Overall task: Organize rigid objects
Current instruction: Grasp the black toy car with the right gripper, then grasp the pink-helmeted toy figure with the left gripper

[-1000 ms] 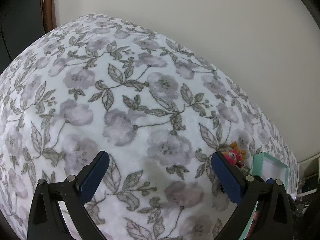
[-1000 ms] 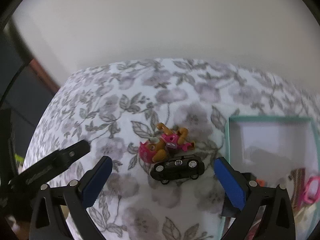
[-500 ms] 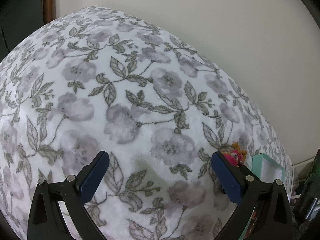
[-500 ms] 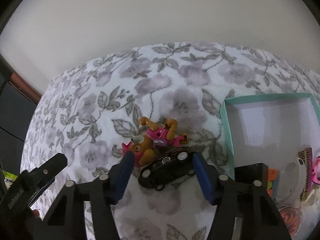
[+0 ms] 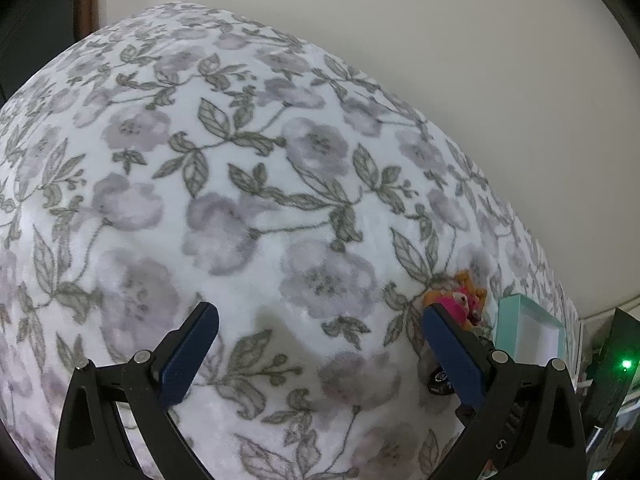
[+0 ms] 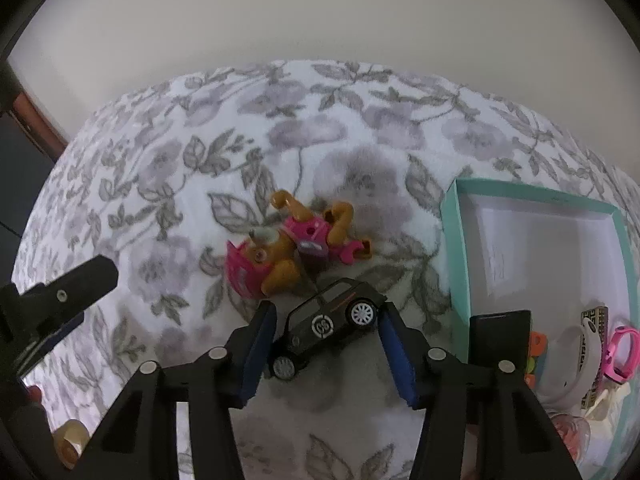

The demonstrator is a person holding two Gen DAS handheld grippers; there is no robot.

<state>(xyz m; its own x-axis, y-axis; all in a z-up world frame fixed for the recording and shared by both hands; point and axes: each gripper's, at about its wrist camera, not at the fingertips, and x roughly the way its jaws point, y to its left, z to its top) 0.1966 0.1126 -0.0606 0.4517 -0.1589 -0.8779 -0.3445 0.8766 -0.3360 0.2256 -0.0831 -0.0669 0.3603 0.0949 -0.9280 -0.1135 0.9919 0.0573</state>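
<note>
A black toy car (image 6: 332,320) lies tilted on the floral blanket (image 6: 360,140), just in front of a brown and pink toy dog figure (image 6: 288,248). My right gripper (image 6: 328,312) points down over the car. Its jaws are closing, and the blue pads touch the car's front and rear ends. My left gripper (image 5: 320,316) hovers open over bare blanket (image 5: 240,200) with nothing between its fingers. Past its right finger I see the dog figure (image 5: 456,300) and a bit of the car (image 5: 438,380). The left gripper's black finger (image 6: 72,292) shows at the left in the right wrist view.
A teal box (image 6: 456,248) with a white inside sits right of the toys; its near end holds a pink band (image 6: 622,354), a white band (image 6: 588,344) and orange pieces (image 6: 536,344). The same box (image 5: 524,320) shows by the wall. A tape roll (image 6: 70,444) lies bottom left.
The right gripper came down over the black car and its jaws narrowed from wide open until the pads met the car's ends. The left gripper stayed over the blanket, tilting only slightly.
</note>
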